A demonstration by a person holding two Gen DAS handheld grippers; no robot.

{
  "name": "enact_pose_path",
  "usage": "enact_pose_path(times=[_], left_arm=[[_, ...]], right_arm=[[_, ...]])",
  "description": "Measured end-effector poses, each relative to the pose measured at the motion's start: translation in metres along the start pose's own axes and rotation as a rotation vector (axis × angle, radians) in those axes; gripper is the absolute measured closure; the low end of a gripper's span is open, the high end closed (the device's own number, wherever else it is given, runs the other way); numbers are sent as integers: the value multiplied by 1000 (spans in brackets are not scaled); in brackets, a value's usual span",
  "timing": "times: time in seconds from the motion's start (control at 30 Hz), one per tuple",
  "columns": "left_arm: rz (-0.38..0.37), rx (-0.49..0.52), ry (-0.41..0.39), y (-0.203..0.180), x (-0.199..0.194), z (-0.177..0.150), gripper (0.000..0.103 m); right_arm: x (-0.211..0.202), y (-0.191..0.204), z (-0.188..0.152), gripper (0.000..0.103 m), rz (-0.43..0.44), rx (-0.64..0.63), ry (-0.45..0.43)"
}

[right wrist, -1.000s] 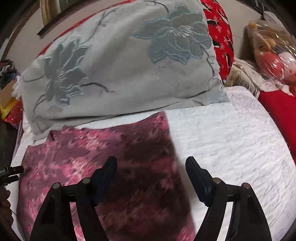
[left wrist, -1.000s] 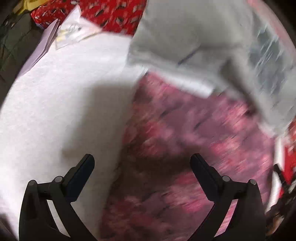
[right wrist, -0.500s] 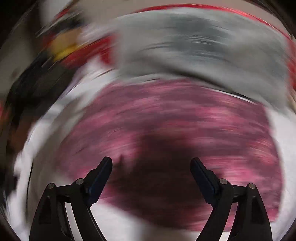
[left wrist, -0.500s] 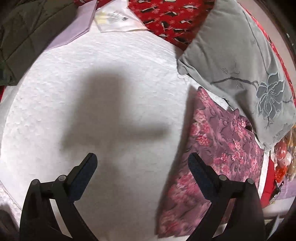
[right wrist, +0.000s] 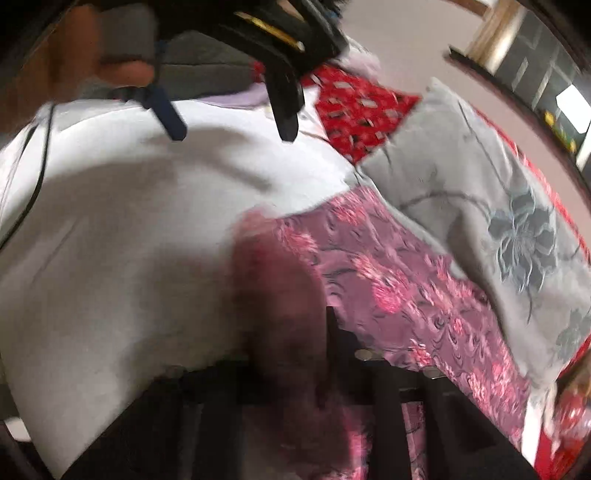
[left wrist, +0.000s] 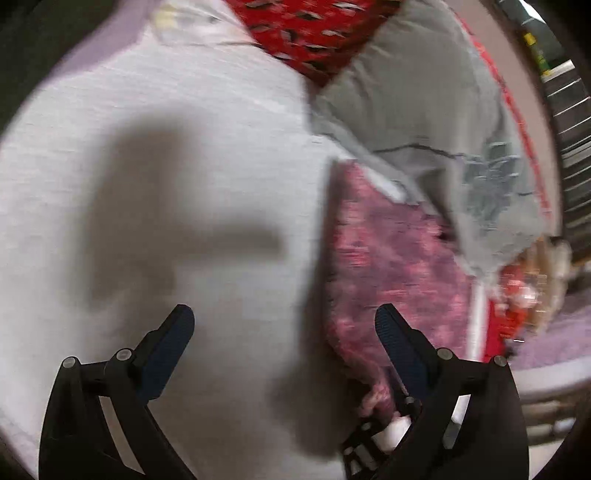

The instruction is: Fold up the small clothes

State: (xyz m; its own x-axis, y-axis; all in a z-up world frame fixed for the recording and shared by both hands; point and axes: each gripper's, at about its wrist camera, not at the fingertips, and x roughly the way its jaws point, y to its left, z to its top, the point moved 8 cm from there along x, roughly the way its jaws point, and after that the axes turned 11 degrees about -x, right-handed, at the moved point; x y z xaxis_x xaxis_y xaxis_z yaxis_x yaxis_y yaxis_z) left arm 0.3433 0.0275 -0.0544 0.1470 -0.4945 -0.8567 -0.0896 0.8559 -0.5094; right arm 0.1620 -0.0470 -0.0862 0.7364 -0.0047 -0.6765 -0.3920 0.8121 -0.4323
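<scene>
A purple-pink floral garment lies on the white quilt, its far edge under a grey flowered pillow. My left gripper is open and empty over the quilt, left of the garment. In the right wrist view the garment fills the lower middle; its near corner is bunched up over my right gripper, whose jaws look closed on the cloth, though blur hides the pads. The left gripper shows at the top there. The right gripper shows at the bottom of the left wrist view, at the garment's corner.
A red patterned cushion and the grey pillow lie at the far side. Bagged toys sit at the right edge. A dark green cloth lies at the far left. A cable crosses the quilt.
The right gripper has dropped to the garment's near corner and closed, with cloth now bunched over it. The left gripper shifted slightly and stays open over the quilt.
</scene>
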Motion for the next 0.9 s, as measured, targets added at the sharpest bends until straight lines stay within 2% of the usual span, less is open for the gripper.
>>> enact_pose_path(times=[0.07,0.13,0.2,0.3,0.33,0.37,0.4,0.43,0.47,0.5,0.57,0.63,0.73,0.9], left_arm=[[-82,-12,41,-18,9,4,4],[-127,-10,88,-38,23,8,4],[-131,6,135,-56,41,7,4],[-93,45,185,-80,67,1,4],[-75,57,186,-89,73,0,7],[-63,68,178,-93,75,0,14],[-44,86,170,-99,77,-1,37],[-24,112,170,-105,79,-3,69],[1,135,171,-111,80,-6,83],[19,150,166,-115,80,-8,92],[32,176,137,-125,76,-12,92],[12,195,115,-142,70,-17,93],[-19,223,99,-174,63,-28,93],[-20,297,85,-229,68,-53,93]], right_arm=[[-17,-15,1,84,1,73,-57],[-31,-25,4,84,1,102,-101],[-39,-30,4,85,5,110,-121],[-37,-37,7,85,30,122,-137],[-37,-38,7,85,38,128,-139],[-38,-39,6,85,49,141,-144],[-39,-41,5,85,60,158,-150],[-37,-46,2,85,70,174,-154],[-39,-49,0,85,78,196,-160],[-43,-55,-3,85,85,225,-170],[-50,-65,-9,86,99,276,-183],[-58,-77,-16,87,113,331,-199],[-71,-102,-31,87,117,418,-223],[-96,-140,-60,88,105,554,-260]])
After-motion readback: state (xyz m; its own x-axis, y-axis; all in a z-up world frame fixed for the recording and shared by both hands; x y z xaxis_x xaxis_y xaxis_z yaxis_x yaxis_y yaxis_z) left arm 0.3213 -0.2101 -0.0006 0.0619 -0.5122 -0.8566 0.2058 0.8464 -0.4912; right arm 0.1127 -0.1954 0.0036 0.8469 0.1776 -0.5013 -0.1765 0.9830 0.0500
